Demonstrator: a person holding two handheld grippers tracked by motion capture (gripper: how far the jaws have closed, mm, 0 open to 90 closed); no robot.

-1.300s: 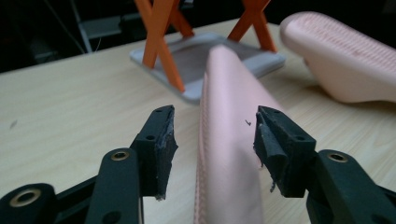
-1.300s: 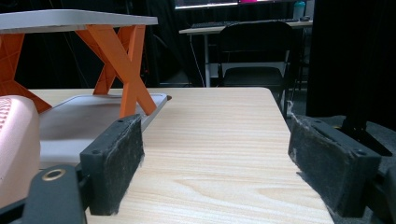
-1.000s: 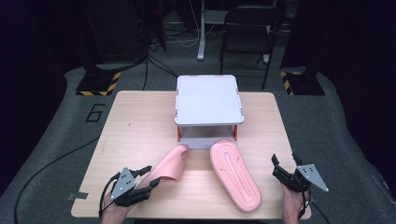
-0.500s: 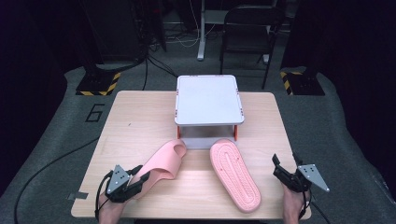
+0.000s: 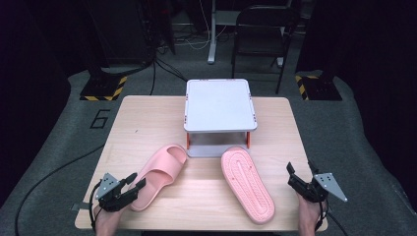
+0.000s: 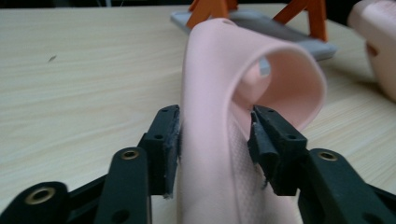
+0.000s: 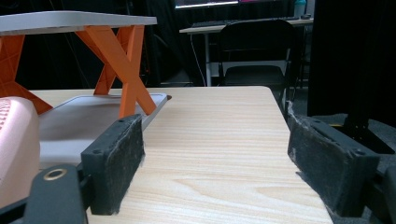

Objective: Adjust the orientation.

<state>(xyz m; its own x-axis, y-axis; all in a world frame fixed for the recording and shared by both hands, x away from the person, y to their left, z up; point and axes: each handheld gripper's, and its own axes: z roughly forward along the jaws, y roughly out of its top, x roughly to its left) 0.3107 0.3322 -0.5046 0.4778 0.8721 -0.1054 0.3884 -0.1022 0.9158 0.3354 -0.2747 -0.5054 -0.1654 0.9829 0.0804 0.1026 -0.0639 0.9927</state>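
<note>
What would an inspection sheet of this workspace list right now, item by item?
Surface: light wooden table, bare apart from the items below.
Job's things: left pink slipper lying strap-up; right pink slipper sole-up; grey two-level rack with orange legs behind them.
Clutter: nothing seen.
Grippers: left hand-held gripper closed on the left slipper's heel end; right hand-held gripper open, holding nothing, near the table's right edge.
Cables: black cable across the floor at left; more under the far desk.
Surroundings: grey carpet, black chair, striped black-and-yellow floor plates.
</note>
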